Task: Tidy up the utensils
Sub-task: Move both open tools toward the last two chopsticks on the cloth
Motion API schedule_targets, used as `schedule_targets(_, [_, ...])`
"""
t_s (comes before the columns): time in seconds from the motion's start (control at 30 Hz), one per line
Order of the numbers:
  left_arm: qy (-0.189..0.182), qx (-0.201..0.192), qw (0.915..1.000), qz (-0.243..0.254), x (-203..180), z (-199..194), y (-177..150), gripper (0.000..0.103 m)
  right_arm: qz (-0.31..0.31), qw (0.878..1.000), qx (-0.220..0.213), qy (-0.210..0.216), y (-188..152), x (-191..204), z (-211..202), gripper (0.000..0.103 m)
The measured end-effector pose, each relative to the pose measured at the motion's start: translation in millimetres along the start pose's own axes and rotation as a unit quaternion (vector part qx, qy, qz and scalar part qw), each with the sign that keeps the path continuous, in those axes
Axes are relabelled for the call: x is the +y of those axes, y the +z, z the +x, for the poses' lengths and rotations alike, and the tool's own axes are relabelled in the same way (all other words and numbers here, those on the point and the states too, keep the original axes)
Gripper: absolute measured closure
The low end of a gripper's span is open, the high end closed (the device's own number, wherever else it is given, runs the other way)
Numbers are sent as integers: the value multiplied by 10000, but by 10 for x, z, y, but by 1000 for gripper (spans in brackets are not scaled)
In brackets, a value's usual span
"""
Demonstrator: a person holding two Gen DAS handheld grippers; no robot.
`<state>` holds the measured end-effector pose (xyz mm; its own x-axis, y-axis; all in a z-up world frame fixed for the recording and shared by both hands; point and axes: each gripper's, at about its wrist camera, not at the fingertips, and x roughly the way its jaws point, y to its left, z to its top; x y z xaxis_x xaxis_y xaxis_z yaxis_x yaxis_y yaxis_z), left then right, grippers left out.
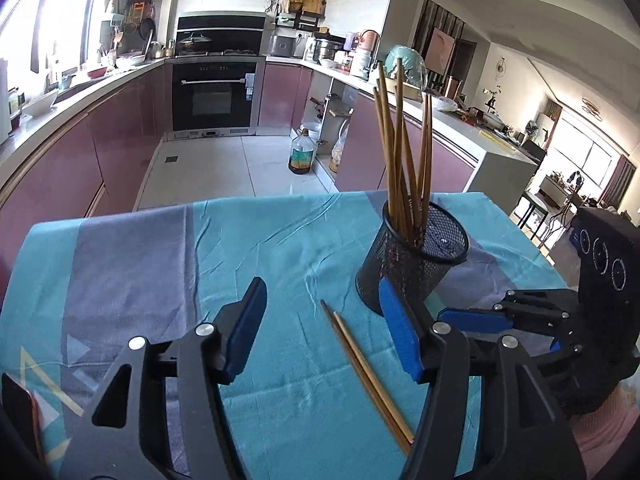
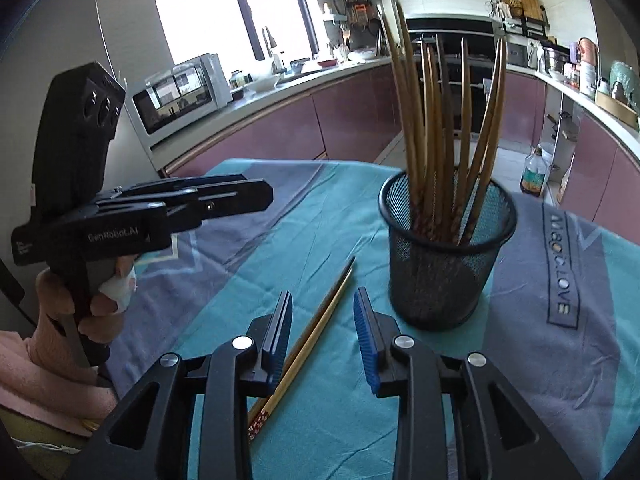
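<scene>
2 chopsticks (image 2: 320, 320) lie between the open right claw (image 2: 322, 338) fingers.

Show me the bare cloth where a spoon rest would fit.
Free: the grey-and-teal tablecloth left of the loose chopsticks. Crowded: around the mesh holder, where the chopsticks, left gripper and right gripper meet.

I get bright daylight from the kitchen window (image 2: 208, 4), blown out to white in the upper left of both views. Fisheye bends the counters (image 1: 92, 92) and blackens the corners. Shadows on the tablecloth (image 1: 280, 240) are soft; the chopstick tops (image 2: 404, 52) look slightly blurred.
</scene>
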<state>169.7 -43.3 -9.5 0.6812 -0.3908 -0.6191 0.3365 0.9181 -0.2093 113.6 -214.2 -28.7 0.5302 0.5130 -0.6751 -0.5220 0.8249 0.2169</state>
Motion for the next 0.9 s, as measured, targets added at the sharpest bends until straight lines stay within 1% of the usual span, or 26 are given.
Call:
schedule_targets(0.17, [131, 192, 9996, -138, 95, 71, -262, 41, 125, 9992, 371, -72, -174, 44, 227, 73])
schedule_targets(0.33, [193, 356, 9989, -225, 141, 133, -460, 41, 107, 9982, 527, -257, -276, 112, 323, 73])
schedule_targets(0.4, [230, 388, 9987, -238, 133, 147, -497, 41, 125, 9981, 562, -205, -311, 158, 356, 73])
schedule_targets(0.57, [245, 425, 9985, -249, 130, 149, -578, 41, 80, 9976, 616, -298, -370, 202, 376, 74])
schedule_targets(0.9, [288, 383, 9987, -167, 72, 105, -582, 39, 127, 9969, 640, -445, -347, 233, 436, 74])
